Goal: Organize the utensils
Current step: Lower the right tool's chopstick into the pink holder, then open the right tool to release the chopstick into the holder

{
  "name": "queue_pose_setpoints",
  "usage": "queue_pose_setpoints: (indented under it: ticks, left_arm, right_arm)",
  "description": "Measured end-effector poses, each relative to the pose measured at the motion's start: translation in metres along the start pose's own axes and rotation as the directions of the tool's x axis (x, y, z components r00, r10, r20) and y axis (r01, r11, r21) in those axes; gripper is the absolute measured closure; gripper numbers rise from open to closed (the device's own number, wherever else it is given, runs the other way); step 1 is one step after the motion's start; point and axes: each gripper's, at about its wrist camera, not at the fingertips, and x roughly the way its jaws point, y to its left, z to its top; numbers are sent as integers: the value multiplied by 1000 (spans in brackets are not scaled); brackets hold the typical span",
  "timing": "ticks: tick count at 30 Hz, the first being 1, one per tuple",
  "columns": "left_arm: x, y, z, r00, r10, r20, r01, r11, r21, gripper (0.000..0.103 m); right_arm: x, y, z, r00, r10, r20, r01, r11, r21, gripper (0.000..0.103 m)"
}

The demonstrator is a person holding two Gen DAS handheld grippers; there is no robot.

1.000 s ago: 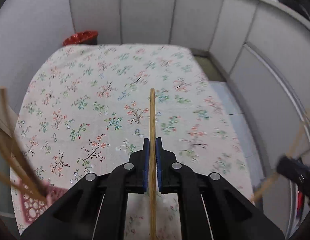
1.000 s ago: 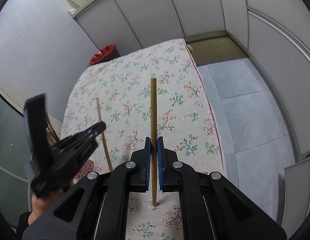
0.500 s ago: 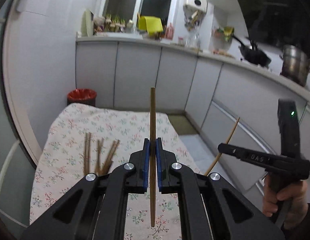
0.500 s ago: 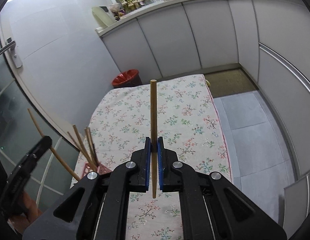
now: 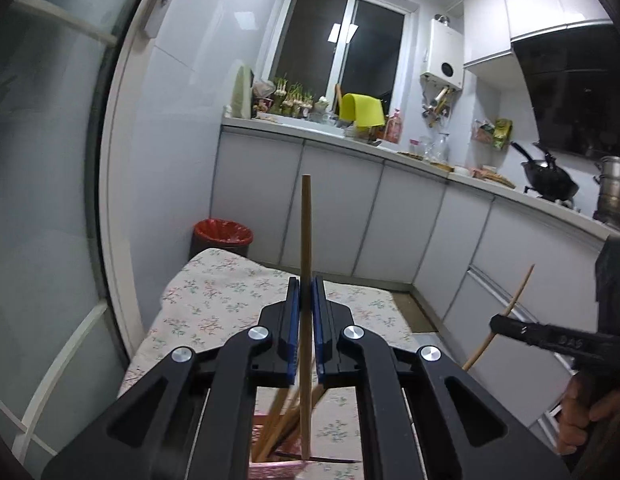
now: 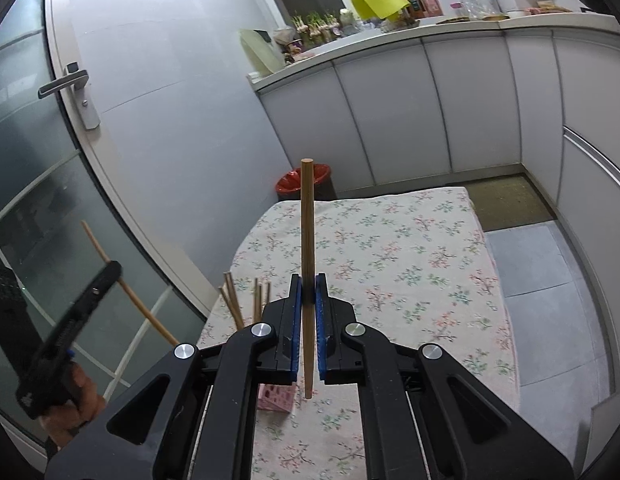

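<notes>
My left gripper is shut on a wooden chopstick held upright. Its lower end hangs at the mouth of a pink holder, which holds several chopsticks and is mostly hidden under the gripper. My right gripper is shut on a second chopstick, also upright, above the floral tablecloth. From the right wrist view the pink holder stands at the table's near left, with the left gripper farther left. The right gripper shows at the right edge of the left wrist view.
A red-lined bin stands beyond the table's far left corner. White cabinets run along the back and right under a cluttered counter. A glass door with a handle is on the left. A brown mat lies on the floor.
Both grippers have tilted up from looking down at the table. The left one has come in over the pink holder, bringing its chopstick's lower end to the holder's mouth. Both stay shut on their chopsticks.
</notes>
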Motion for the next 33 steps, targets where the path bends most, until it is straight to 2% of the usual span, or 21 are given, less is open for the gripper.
queue_pose_setpoints:
  ticks: [2,5,8,16,21,24,27,28,30,31,33]
  left_arm:
    - [-1,10,-2,1000,-14,-3,14,1000,-13,97]
    - [-4,16,-5,998,-32,45,31,999,7,97]
    - [12,14,-22,998,18,59,-23,996,81,97]
    - [46,17,-52,999,33,19,-35,989,144,97]
    - [68,16,-70,998,41,-51,-32,986,166,96]
    - [75,17,-77,995,46,-92,-30,986,161,96]
    - [75,22,-76,992,27,-126,-13,993,115,95]
    - [74,24,-75,991,24,-133,-11,995,99,92]
    - [69,30,-70,989,19,-149,-12,999,49,72]
    - [66,31,-68,988,14,-152,-10,999,31,57]
    - [57,36,-62,988,7,-154,-8,1000,-6,55]
  right_arm:
    - [6,8,0,1000,16,-4,-16,1000,-2,97]
    - [13,22,-1,999,34,7,-33,999,-17,97]
    - [21,31,-3,999,42,16,-41,998,-38,98]
    - [29,42,-8,999,46,12,-46,997,-65,98]
    - [32,45,-10,999,47,6,-46,996,-79,98]
    - [35,48,-11,999,47,-4,-47,995,-85,97]
    - [35,49,-11,999,52,-5,-52,995,-86,97]
    - [34,49,-11,999,54,-3,-55,995,-87,97]
    - [33,50,-10,998,61,1,-60,994,-88,97]
    - [32,50,-10,998,65,5,-64,994,-89,97]
    - [32,52,-10,998,70,7,-69,993,-92,97]
